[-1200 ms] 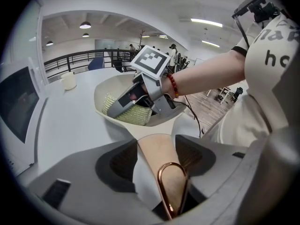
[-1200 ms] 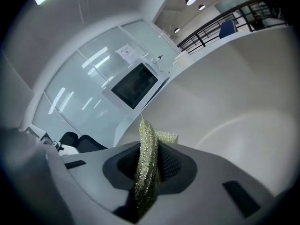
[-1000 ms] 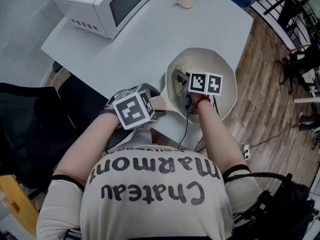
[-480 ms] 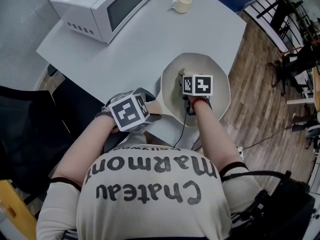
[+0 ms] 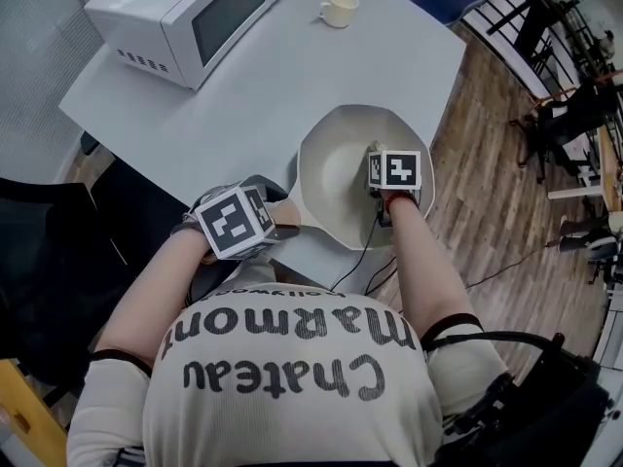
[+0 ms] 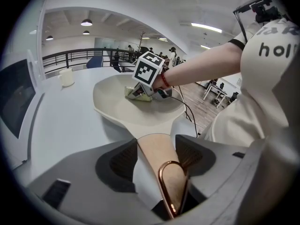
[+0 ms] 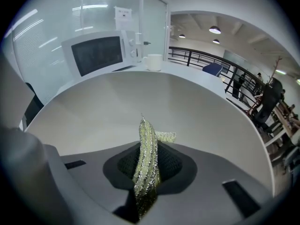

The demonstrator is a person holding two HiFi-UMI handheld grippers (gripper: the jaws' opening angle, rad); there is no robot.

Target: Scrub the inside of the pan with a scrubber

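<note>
Left hand-held gripper (image 5: 277, 220), seen from the head view, sits at the near edge of the white worktop (image 5: 292, 76), closed around the handle (image 5: 292, 224) of the pale pan (image 5: 336, 178). The pan lies near the worktop's near right corner. The right hand-held gripper (image 5: 378, 163) points down into the right side of the pan. A white microwave (image 5: 180, 13) stands at the far left and a mug (image 5: 339, 8) at the far edge, both well apart from the pan. Wood floor (image 5: 496, 193) shows to the right.

In the left gripper view, the two dark pads press on either side of the beige handle (image 6: 157, 158), which has a copper-coloured loop at its near end. The left hand-held gripper (image 6: 158, 156) has a firm hold on it. Beyond, the pan (image 6: 117, 111) rests flat, and the right hand-held gripper (image 6: 139, 93) holds a yellow-green scrubber (image 6: 129, 92) against the pan's floor. The mug (image 6: 66, 77) stands far left.

In the right gripper view, the right hand-held gripper (image 7: 147, 161) is closed on the glittery scrubber (image 7: 146, 168), which stands folded between the pads, its tip sticking out beyond them. The pan's (image 7: 187, 107) smooth inside fills the view ahead. The microwave (image 7: 96, 55) and mug (image 7: 153, 62) stand beyond its far rim.
</note>
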